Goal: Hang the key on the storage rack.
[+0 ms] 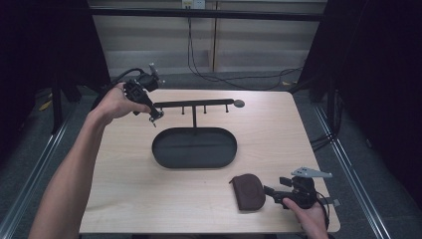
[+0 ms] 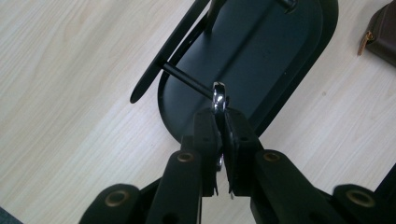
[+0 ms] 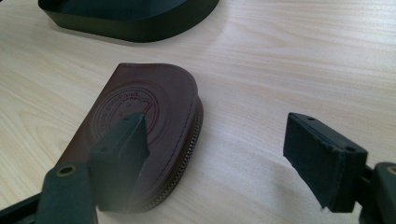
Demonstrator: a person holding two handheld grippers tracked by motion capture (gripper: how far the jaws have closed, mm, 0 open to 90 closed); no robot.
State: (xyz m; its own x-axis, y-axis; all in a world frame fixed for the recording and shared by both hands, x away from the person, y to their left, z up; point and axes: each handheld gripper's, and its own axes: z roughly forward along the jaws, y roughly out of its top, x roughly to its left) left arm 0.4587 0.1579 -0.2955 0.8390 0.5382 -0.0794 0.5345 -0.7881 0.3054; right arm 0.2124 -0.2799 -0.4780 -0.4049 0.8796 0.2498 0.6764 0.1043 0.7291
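A black stand has an oval tray base (image 1: 171, 157) and a raised crossbar (image 1: 174, 104) with short pegs. My left gripper (image 1: 156, 118) is held above the table at the bar's left end, shut on a small silver metal ring (image 2: 219, 94). In the left gripper view the left gripper (image 2: 222, 116) holds the ring upright, close to one peg (image 2: 187, 79) over the tray (image 2: 261, 51). A brown leather zip pouch (image 1: 249, 190) lies flat near the front right. My right gripper (image 1: 274, 185) sits just right of it, open. In the right gripper view the right gripper (image 3: 217, 128) has one jaw over the pouch (image 3: 154, 93).
The stand's tray (image 3: 130, 21) is beyond the pouch, mid-table. Bare wooden tabletop (image 1: 124, 169) spreads at front left. The table's front edge is close behind the right hand. Cables (image 1: 239, 77) lie on the floor past the far edge.
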